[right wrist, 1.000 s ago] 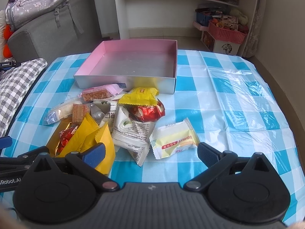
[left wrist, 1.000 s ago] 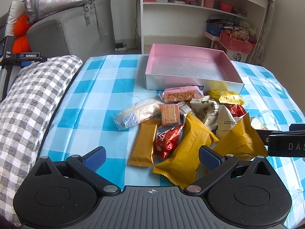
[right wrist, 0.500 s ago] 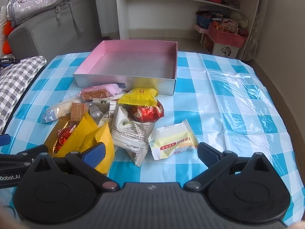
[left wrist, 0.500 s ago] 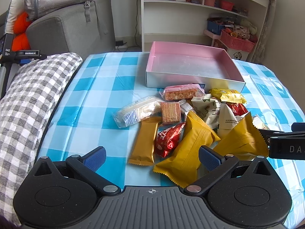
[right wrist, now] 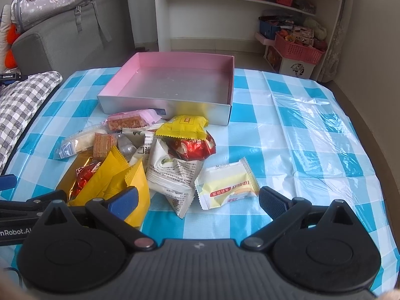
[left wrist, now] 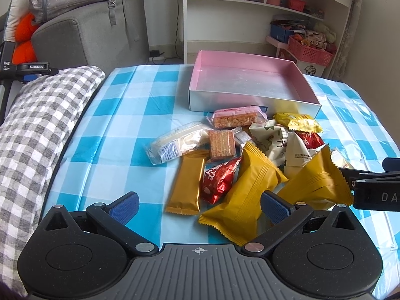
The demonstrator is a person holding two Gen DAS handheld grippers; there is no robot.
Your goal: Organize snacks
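Observation:
A pile of wrapped snacks lies on the blue checked tablecloth in front of an empty pink box [left wrist: 250, 85], also in the right wrist view [right wrist: 175, 85]. My left gripper [left wrist: 198, 206] is open and empty, just short of a gold bar [left wrist: 186, 182], a red packet [left wrist: 220, 180] and a yellow pouch [left wrist: 245, 200]. My right gripper [right wrist: 198, 198] is open and empty, its fingers either side of a pale yellow packet [right wrist: 228, 183] and a white packet [right wrist: 172, 175]. The right gripper's side shows in the left wrist view [left wrist: 375, 190].
A grey checked cushion [left wrist: 37, 130] lies along the table's left edge. A grey sofa with a bag [left wrist: 82, 25] and white shelves [left wrist: 262, 12] stand behind the table. Bare tablecloth [right wrist: 312, 137] lies right of the pile.
Both grippers have shifted only slightly; the view has drawn back a touch from the snacks. Nothing was picked up and both stay open.

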